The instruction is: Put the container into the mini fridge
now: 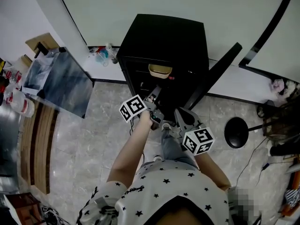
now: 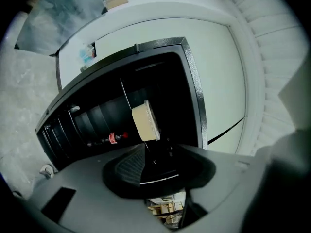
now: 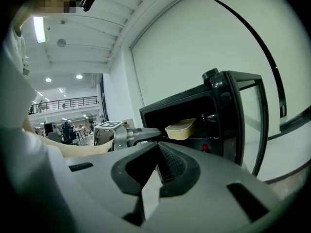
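The black mini fridge (image 1: 164,36) stands open, its door (image 1: 213,78) swung out to the right. A cream container (image 1: 160,71) rests on the upper shelf inside, also seen as the container (image 2: 146,121) and the container (image 3: 181,128). My left gripper (image 1: 154,96) points at the fridge mouth just short of the container, open, with nothing between its jaws. In its own view the left gripper (image 2: 155,152) sits below the container. My right gripper (image 1: 180,117) hangs lower and to the right, shut and empty; in its own view the right gripper (image 3: 158,152) aims at the fridge.
A red-capped bottle (image 2: 114,138) lies on the lower shelf. The open door (image 3: 233,115) stands to the right of the opening. A round black stand base (image 1: 236,132) is on the floor at the right. A grey panel (image 1: 61,81) and a wooden bench stand to the left.
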Available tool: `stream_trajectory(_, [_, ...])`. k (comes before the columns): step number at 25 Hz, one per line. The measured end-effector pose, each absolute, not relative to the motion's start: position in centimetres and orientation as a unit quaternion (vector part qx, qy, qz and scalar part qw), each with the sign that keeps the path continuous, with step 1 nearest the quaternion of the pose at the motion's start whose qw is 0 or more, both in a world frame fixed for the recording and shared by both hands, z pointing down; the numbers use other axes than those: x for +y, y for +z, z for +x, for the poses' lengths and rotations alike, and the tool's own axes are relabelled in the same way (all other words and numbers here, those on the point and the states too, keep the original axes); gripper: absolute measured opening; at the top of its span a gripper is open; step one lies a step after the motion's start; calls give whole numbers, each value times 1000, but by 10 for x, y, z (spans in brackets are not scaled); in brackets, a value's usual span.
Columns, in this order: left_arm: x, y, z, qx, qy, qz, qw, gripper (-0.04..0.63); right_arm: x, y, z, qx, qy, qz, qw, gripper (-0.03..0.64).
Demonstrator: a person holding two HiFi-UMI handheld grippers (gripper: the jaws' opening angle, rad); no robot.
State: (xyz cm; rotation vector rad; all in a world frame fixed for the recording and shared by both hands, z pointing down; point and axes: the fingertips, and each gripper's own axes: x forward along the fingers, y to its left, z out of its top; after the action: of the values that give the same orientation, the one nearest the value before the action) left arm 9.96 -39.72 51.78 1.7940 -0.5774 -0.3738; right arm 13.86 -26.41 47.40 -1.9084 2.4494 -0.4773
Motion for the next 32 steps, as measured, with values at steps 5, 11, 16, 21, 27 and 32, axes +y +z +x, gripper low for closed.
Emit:
stream_trajectory(5, [-367,515,80,-258,-144,786,543,62,-248,474,127,780,-150,-608,4,-8])
stream_trajectory(11, [-331,507,60,-275,-112,823,485,14,-230,474,116,781,-149,-607,8,-8])
stream_trajectory(16, [-301,500,44,-294,-68,859,415,12,-217,476,107,783,-149,-604,10,-8])
stream_trajectory(21, [-273,503,26,-323,-14,881,345,12,-207,480,99,784,-151,-602,9,-8])
stream_trajectory(27, [-247,507,9,-341,40,896,282,12,-199,483,92,785,-157,-599,8,-8])
stream_trajectory(32, [-234,515,3,-342,62,901,259,12,-195,487,88,788,-160,-595,5,-8])
